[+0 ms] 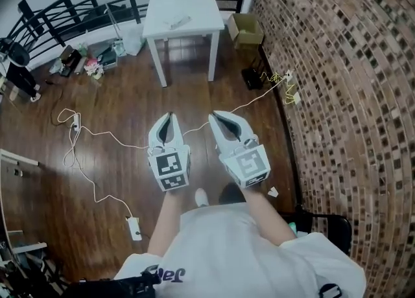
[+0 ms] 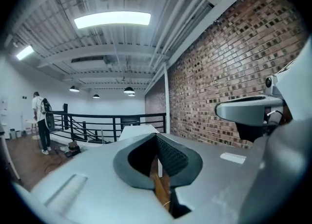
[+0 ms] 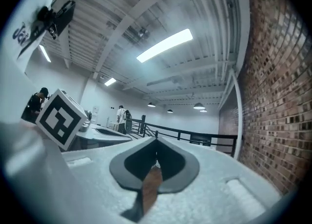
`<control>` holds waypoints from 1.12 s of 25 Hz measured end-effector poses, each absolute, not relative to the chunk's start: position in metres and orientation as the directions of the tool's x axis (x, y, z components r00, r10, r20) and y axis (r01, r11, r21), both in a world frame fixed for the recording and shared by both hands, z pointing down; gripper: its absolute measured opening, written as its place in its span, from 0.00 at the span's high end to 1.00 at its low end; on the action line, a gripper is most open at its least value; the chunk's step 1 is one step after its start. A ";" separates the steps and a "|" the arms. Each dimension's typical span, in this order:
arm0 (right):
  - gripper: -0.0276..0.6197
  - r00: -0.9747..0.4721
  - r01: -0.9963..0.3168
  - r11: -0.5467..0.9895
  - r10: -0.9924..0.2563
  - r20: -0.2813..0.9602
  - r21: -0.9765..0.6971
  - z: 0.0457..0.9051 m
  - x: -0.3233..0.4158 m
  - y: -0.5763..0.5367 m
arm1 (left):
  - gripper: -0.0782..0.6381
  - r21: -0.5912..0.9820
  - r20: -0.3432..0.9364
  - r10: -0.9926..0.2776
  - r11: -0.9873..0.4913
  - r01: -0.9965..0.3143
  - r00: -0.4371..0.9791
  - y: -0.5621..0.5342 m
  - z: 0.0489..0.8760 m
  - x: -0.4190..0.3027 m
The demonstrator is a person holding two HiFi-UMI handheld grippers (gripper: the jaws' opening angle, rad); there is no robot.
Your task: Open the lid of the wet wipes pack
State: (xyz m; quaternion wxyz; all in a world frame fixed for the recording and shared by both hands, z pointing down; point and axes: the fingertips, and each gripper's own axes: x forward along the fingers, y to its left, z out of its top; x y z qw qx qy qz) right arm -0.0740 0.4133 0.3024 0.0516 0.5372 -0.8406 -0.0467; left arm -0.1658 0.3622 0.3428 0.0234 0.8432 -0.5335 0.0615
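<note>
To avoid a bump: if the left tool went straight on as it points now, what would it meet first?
Nothing stands near the left tool: only air above the wooden floor, then probably the white table ahead, though depth is unclear.

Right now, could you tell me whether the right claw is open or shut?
Shut and empty: in the right gripper view the pale grey right claw has its tips touching, only brown wooden floor showing below.

Dark wooden floor (image 1: 117,96) crossed by white cables (image 1: 84,154). Brick wall (image 1: 350,83) along the right. White surface (image 1: 183,11) near a black railing (image 1: 78,5), cardboard box (image 1: 246,29) just beside. Overhead, long strip light (image 2: 112,19), lit.
</note>
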 end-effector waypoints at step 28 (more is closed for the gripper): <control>0.97 -0.645 -0.764 0.644 -0.764 0.002 -0.028 0.347 0.057 0.012 | 0.87 -0.093 0.009 -0.918 -0.396 -0.913 0.397 -0.006 0.341 -0.010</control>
